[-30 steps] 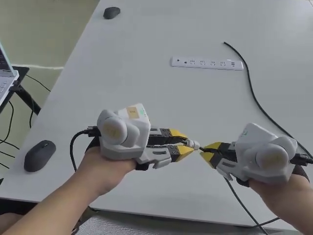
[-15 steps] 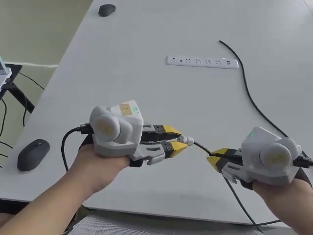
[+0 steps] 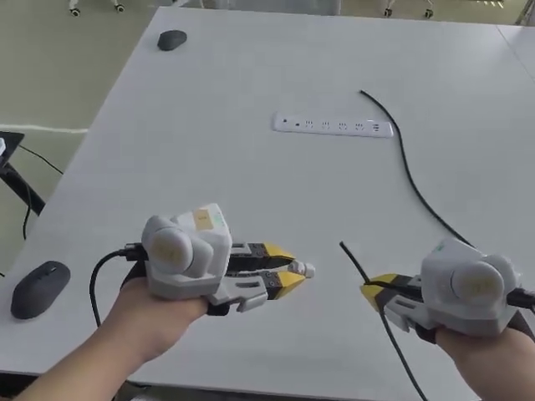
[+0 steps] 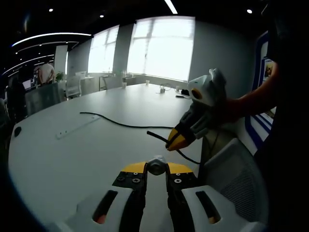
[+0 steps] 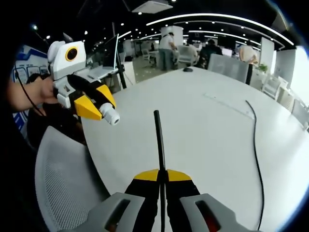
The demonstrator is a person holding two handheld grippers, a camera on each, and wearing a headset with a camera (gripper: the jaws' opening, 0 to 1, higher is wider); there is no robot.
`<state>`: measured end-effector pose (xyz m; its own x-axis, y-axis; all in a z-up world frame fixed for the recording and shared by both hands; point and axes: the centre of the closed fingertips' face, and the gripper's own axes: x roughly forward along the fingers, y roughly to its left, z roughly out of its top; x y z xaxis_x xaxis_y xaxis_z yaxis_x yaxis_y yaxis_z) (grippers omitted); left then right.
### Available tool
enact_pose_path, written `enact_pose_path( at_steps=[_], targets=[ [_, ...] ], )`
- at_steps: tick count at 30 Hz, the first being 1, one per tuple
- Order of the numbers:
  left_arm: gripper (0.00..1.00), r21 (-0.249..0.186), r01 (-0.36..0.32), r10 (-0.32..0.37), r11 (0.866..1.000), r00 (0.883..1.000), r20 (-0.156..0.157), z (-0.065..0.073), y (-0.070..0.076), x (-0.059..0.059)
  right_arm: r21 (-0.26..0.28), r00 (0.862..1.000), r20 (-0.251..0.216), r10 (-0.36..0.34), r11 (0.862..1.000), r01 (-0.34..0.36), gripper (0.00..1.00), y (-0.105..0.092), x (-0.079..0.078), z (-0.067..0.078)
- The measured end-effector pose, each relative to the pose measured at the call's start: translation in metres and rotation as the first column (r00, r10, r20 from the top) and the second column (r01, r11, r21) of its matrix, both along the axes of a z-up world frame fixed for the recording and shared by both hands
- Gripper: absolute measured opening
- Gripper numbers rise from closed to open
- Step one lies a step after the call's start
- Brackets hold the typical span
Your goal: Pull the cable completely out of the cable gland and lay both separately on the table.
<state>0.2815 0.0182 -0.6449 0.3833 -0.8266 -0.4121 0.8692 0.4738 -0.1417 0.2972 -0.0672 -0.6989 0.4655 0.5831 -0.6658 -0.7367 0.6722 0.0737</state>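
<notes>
Held: my left gripper point(image 3: 292, 276) clenched on cable gland point(image 3: 308, 270), right gripper point(image 3: 372, 288) pinching cable point(image 3: 355, 261), kept apart for separate laying.

Open-plan office. A long white conference table point(image 3: 251, 167) carries a white multi-socket power strip point(image 3: 333, 125) ahead of the left gripper point(image 3: 297, 274). A grey mesh chair point(image 5: 63, 183) stands beside the right gripper point(image 5: 160, 174). Tall bright windows point(image 4: 161, 48) and curved ceiling light strips point(image 5: 217, 18) lie beyond.
</notes>
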Motion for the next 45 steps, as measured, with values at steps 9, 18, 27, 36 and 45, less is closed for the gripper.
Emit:
enact_pose_path(
  at_steps=[9,18,27,36,45],
  targets=[
    [0.15,-0.004,0.002,-0.002,1.000,1.000,-0.014,-0.017,0.005,-0.004,0.010,1.000,-0.011,-0.024,1.000,0.025,0.00,0.005,0.013,0.008],
    [0.15,-0.015,-0.004,0.004,1.000,1.000,-0.015,-0.038,0.014,-0.006,-0.008,1.000,-0.014,-0.009,1.000,0.009,0.00,0.018,0.036,0.015],
    [0.15,-0.046,-0.042,0.040,0.998,0.998,-0.044,-0.060,0.034,-0.003,-0.020,1.000,-0.018,0.008,1.000,-0.009,0.00,0.046,0.067,0.018],
    [0.15,-0.034,-0.065,0.063,0.997,0.996,-0.058,-0.086,0.059,0.003,-0.064,1.000,-0.017,0.026,0.998,-0.027,0.00,0.077,0.107,0.007],
    [0.16,-0.021,-0.054,0.052,0.998,0.995,-0.086,-0.117,0.066,0.002,-0.102,0.998,-0.008,0.066,0.993,-0.066,0.00,0.112,0.135,-0.004]
  ],
)
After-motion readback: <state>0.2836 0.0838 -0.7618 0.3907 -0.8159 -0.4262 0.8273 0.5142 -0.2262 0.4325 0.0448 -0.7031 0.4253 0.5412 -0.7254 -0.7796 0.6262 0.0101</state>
